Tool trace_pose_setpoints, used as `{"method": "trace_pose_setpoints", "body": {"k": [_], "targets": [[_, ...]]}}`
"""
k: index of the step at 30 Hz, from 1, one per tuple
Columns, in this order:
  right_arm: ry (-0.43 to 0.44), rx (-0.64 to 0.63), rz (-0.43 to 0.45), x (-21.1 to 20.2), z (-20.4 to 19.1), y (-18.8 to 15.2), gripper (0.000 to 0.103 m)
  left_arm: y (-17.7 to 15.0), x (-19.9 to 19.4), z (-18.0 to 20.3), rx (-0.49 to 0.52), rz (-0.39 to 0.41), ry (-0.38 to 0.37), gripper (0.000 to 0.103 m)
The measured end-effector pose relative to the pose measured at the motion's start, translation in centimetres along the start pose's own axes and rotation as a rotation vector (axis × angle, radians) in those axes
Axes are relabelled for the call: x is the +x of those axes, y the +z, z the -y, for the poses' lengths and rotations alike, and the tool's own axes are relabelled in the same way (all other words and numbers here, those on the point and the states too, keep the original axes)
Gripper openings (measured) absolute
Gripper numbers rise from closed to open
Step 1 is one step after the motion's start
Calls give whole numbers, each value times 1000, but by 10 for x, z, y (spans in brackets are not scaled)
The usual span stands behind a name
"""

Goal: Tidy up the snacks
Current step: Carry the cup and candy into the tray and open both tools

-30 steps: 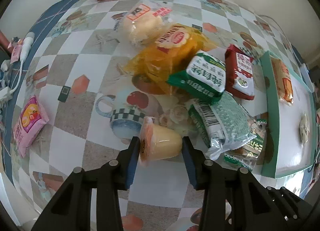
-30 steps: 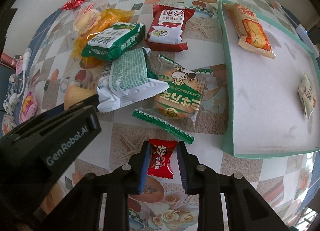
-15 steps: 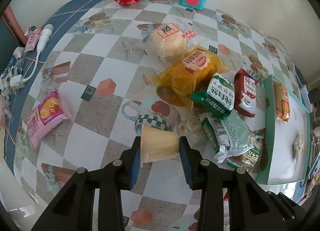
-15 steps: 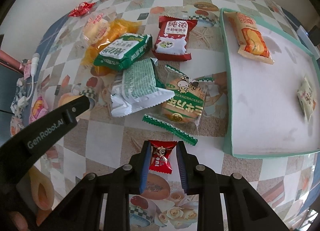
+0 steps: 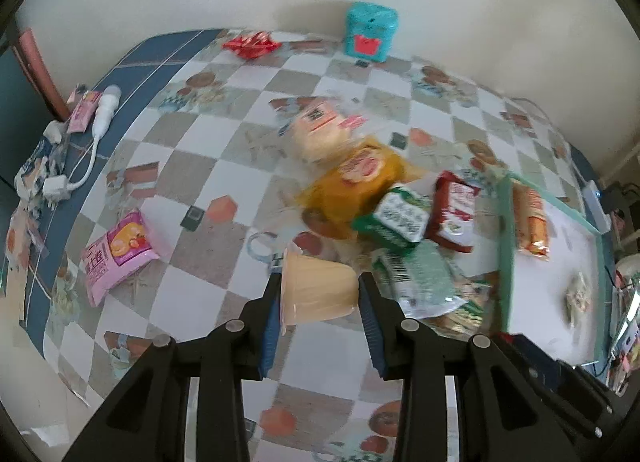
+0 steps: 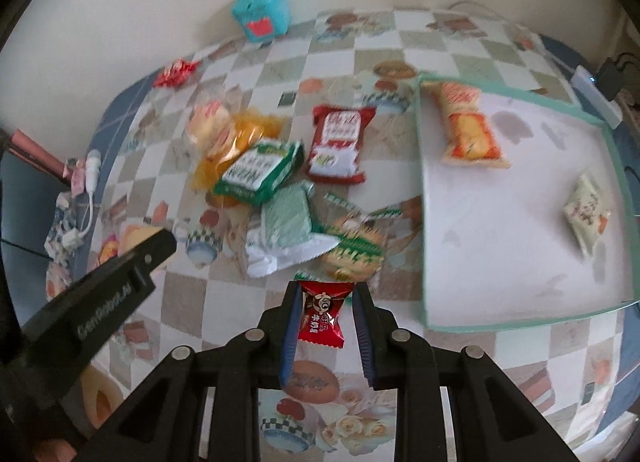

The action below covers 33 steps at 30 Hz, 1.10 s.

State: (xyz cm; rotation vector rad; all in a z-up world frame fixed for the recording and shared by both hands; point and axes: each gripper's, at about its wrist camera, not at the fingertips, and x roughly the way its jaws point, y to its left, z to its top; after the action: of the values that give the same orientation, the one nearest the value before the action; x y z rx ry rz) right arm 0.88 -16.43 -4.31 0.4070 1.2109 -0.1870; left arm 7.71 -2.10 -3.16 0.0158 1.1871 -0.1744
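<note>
My left gripper [image 5: 320, 286] is shut on a pale yellow jelly cup [image 5: 318, 288], held above the checked tablecloth. My right gripper [image 6: 325, 294] is shut on a small red candy packet [image 6: 322, 316], also lifted off the table. A green-rimmed white tray [image 6: 422, 201] lies to the right, with an orange biscuit pack [image 6: 468, 125] and a small pale sachet [image 6: 588, 213] in it. A heap of snacks sits left of the tray: a green pack [image 6: 260, 171], a red-white pack [image 6: 338, 143], a yellow bag [image 5: 356, 181] and a bun pack [image 5: 320, 133].
A pink snack pack [image 5: 116, 252] lies alone at the left. A teal tin [image 5: 372, 31] and a red wrapper [image 5: 252, 45] sit by the back wall. A white charger and cable [image 5: 92, 141] lie at the left table edge. The left gripper's body [image 6: 92, 302] crosses the right wrist view.
Both grippers have risen from the table, carrying the jelly cup and the red candy packet. The table looks farther away and more of the back wall shows.
</note>
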Motion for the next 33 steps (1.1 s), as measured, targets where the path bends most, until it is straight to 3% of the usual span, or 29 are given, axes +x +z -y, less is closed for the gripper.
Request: {"method": "trace_pose_setpoints", "body": {"k": [17,28,33], "targets": [[-78,274,83,-25,99,24,28,-4,-23,89,121,-3,-84,39],[-179,499,130,-42,181,19,28,-21,-15,174,286,-37,-150,39],[-208,571,145,-47,206,13,28,-30,3,208,350,-93,-177,39]]}}
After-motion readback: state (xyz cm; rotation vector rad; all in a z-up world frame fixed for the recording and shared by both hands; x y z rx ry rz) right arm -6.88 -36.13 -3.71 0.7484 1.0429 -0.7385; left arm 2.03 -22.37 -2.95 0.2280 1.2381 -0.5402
